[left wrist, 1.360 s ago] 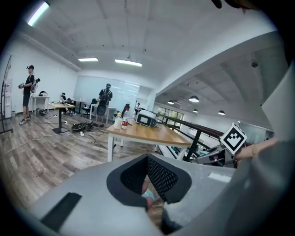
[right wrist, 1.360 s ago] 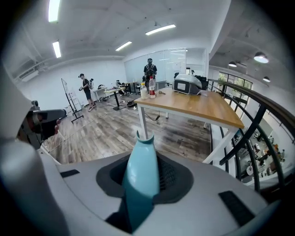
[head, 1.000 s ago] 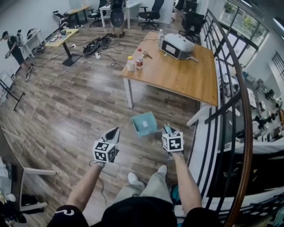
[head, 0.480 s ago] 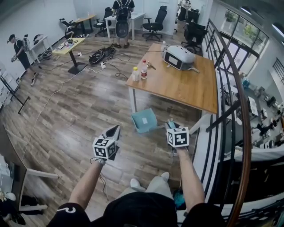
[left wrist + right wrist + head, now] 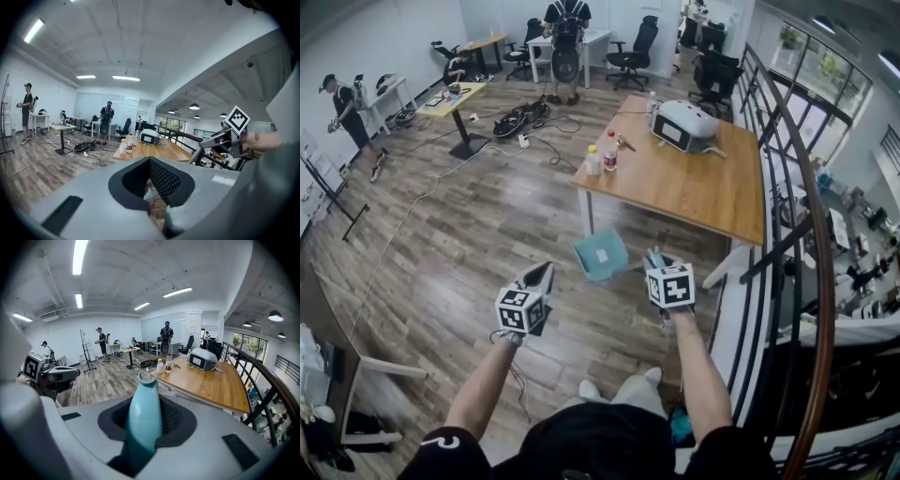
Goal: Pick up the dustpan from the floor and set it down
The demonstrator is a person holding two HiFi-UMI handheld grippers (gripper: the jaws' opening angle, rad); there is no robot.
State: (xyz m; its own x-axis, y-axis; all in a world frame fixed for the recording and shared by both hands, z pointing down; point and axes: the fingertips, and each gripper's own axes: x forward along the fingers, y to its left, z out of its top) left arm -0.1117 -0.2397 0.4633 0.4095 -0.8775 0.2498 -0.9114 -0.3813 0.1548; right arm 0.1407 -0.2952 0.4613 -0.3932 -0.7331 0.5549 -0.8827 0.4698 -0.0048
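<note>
The teal dustpan [image 5: 602,255] hangs above the wooden floor, just in front of the table's near corner. My right gripper [image 5: 654,260] is shut on its handle [image 5: 144,420], which sticks up between the jaws in the right gripper view and ends in a notched tip. The pan itself is hidden in that view. My left gripper [image 5: 542,276] floats to the left of the dustpan, apart from it, its fingertips together and holding nothing. In the left gripper view the right gripper [image 5: 220,139] shows at the right with its marker cube.
A wooden table [image 5: 694,187] carries a grey device [image 5: 684,125] and bottles [image 5: 602,157]. A dark railing [image 5: 789,197] runs down the right side. Cables [image 5: 520,117] lie on the floor farther back, near desks, office chairs and standing people. My shoes [image 5: 591,389] are below.
Both grippers have risen and the dustpan has gone up with the right one, still gripped by its handle. The left gripper stays shut and holds nothing.
</note>
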